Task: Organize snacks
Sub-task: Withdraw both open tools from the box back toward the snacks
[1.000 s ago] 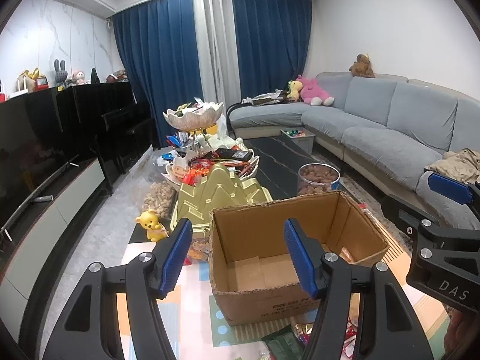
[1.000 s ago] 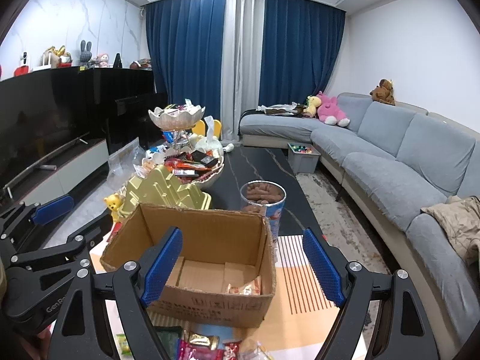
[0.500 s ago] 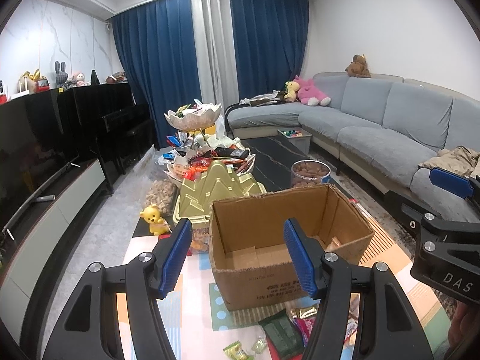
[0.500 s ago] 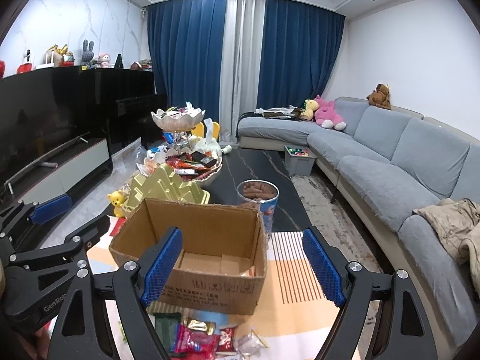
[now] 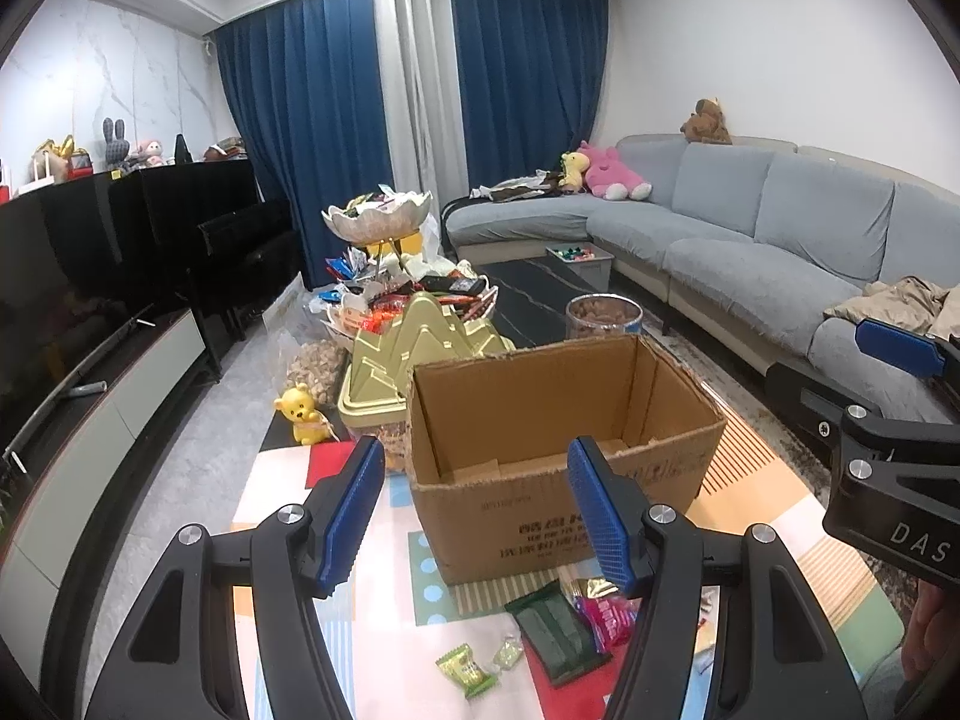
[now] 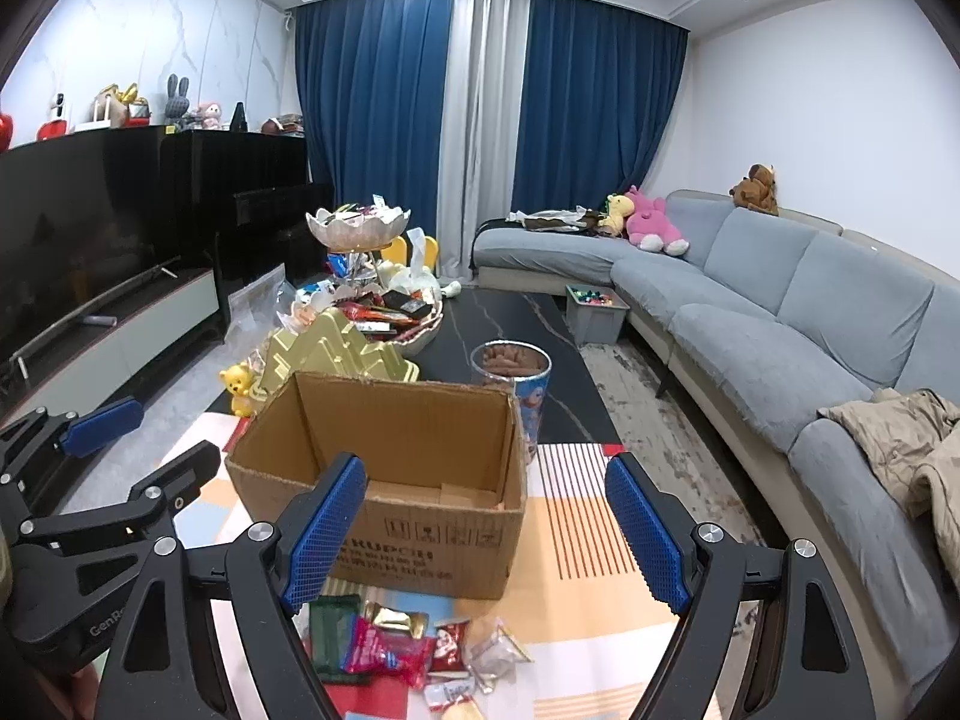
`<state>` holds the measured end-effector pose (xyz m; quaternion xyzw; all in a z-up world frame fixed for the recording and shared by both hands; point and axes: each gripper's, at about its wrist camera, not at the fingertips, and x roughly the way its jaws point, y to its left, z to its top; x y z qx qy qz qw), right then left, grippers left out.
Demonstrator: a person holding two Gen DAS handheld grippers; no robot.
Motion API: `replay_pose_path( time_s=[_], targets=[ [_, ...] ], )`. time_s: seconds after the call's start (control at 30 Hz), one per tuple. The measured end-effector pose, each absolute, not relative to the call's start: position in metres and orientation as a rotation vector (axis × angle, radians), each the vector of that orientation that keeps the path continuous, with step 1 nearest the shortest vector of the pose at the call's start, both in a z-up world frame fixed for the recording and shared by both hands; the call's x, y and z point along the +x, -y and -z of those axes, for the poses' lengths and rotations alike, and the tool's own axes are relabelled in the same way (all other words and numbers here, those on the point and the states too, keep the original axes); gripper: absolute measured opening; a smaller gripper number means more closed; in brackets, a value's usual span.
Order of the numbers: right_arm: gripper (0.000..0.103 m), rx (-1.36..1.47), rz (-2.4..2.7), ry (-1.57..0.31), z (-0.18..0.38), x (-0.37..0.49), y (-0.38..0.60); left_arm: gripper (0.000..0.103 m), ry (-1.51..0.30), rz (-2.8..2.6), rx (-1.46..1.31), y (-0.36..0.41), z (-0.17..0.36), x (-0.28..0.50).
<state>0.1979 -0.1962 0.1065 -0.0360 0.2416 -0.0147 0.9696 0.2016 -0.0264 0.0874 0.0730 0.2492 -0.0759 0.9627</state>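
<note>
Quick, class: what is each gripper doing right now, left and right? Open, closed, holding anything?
Left gripper: open, holding nothing, in front of the open brown cardboard box.
Right gripper: open, holding nothing, above the loose wrapped snacks.

Both wrist cams sit above and near the open brown cardboard box (image 5: 558, 450) (image 6: 384, 480), facing the blue curtains; left cam looks from box's left-front, right from right-front. Shared: box, sofa.
</note>
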Motion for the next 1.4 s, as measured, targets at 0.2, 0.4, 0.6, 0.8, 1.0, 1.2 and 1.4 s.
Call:
replay_pose_path(
  time_s=[0.2, 0.4, 0.6, 0.8, 1.0, 1.2, 1.4],
  targets=[
    [0.083, -0.080, 0.033, -0.506, -0.097, 0.191, 0.197, 0.063, -0.523, 0.164, 0.155, 0.028, -0.076, 0.194],
    [0.083, -0.080, 0.038, -0.535, -0.084, 0.185, 0.200, 0.063, -0.552, 0.183, 0.174, 0.033, -0.061, 0.189],
    [0.083, -0.078, 0.044, -0.579, -0.068, 0.182, 0.202, 0.063, -0.580, 0.199, 0.190, 0.036, -0.048, 0.187],
    [0.083, -0.077, 0.049, -0.618, -0.053, 0.180, 0.204, 0.063, -0.608, 0.218, 0.217, 0.039, -0.034, 0.187],
    [0.083, -0.073, 0.060, -0.668, -0.034, 0.179, 0.207, 0.063, -0.639, 0.230, 0.230, 0.040, -0.020, 0.188],
    [0.083, -0.060, 0.059, -0.722, -0.014, 0.178, 0.210, 0.063, -0.675, 0.249, 0.241, 0.045, -0.004, 0.189],
    [0.083, -0.063, 0.060, -0.754, -0.001, 0.177, 0.211, 0.063, -0.707, 0.257, 0.245, 0.047, 0.009, 0.191]
  ],
)
